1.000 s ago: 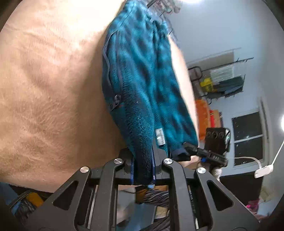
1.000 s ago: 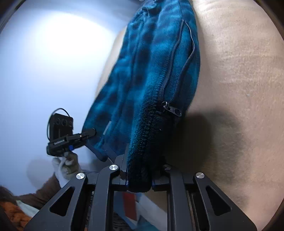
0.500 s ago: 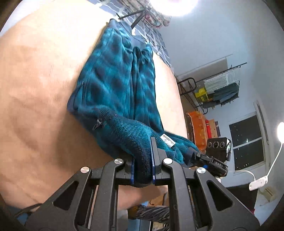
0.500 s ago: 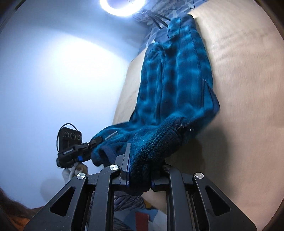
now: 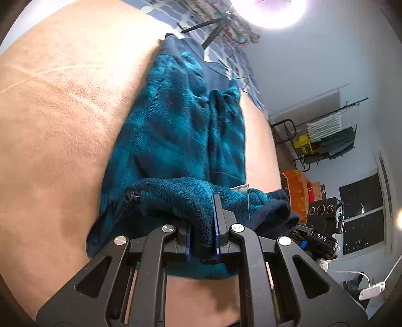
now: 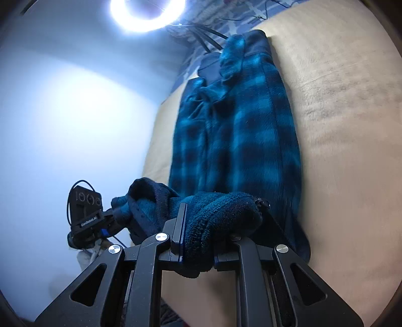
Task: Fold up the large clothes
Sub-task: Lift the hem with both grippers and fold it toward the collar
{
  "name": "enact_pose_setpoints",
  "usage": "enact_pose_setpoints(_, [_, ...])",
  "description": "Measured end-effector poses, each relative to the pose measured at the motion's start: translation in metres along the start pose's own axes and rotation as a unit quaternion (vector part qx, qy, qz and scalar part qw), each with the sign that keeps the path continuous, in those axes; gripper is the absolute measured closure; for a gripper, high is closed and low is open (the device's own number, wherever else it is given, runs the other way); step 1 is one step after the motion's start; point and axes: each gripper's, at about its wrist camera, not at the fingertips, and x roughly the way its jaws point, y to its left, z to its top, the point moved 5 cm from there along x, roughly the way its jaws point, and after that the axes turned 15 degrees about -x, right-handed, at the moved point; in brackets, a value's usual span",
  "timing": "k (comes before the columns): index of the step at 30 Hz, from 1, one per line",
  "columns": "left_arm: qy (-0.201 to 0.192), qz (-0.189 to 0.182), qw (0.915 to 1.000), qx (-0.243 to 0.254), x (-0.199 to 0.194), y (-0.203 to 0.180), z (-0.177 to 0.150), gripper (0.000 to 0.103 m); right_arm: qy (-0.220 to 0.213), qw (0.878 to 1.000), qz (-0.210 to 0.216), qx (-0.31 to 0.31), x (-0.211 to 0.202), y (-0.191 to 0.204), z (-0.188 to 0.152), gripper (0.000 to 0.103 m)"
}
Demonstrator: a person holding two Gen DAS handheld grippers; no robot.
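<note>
A pale-walled room surrounds a broad tan, plush bed surface [image 5: 62, 120], which fills the left of the left wrist view and the right of the right wrist view [image 6: 351, 125]. A bright ring light [image 6: 148, 15] glares near the top of both views, with dark stand legs just below it. In the left wrist view a metal rack [image 5: 324, 135] holding folded items stands against the far wall, an orange bundle [image 5: 295, 181] sits near the bed's edge, and a dark window [image 5: 361, 213] lies to the right.

The teal-and-navy plaid fleece jacket [image 5: 176, 130] lies lengthwise on the bed, stretching away from both cameras toward the ring light [image 6: 238, 135]. Its near end is lifted off the surface and doubled over toward the rest of the garment, forming a thick roll across the foreground.

The left gripper [image 5: 203, 239] is clamped on that raised hem, its blue-edged fingers [image 5: 216, 226] pressed into the fleece on either side of a thick fold. The right gripper [image 6: 198, 241] likewise pinches a bunched handful of the same edge, fabric bulging over its jaws. Each camera sees the other tool at the far corner of the hem, with a dark cuff bunched against it.

A zipper pull [image 5: 133, 196] dangles at the fold's left end, and a small white label [image 5: 240, 187] sticks up from the roll.
</note>
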Motion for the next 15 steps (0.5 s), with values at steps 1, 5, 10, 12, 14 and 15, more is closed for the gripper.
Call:
enact_pose_setpoints(1, [0.001, 0.003, 1.0, -0.002, 0.005, 0.003, 0.003, 0.092, 0.004, 1.0, 0.0, 0.006, 0.005, -0.005, 0.003, 0.09])
enact_pose_setpoints(5, [0.011, 0.012, 0.9999, -0.006, 0.021, 0.014, 0.012, 0.092, 0.016, 1.0, 0.0, 0.022, 0.019, -0.018, 0.006, 0.09])
enact_pose_setpoints(10, [0.019, 0.017, 0.9997, -0.007, 0.033, 0.019, 0.017, 0.092, 0.022, 0.999, 0.006, 0.043, 0.027, -0.031, 0.004, 0.09])
enact_pose_setpoints(12, [0.025, 0.013, 0.9995, -0.013, 0.036, 0.021, 0.02, 0.091, 0.023, 0.998, 0.011, 0.052, 0.027, -0.033, 0.004, 0.089])
enact_pose_setpoints(14, [0.03, 0.006, 0.9993, -0.023, 0.035, 0.021, 0.021, 0.09, 0.027, 0.998, 0.018, 0.061, 0.026, -0.034, 0.005, 0.087])
enact_pose_setpoints(15, [0.033, 0.002, 0.9991, -0.026, 0.034, 0.022, 0.022, 0.089, 0.029, 0.997, 0.022, 0.067, 0.025, -0.035, 0.005, 0.086])
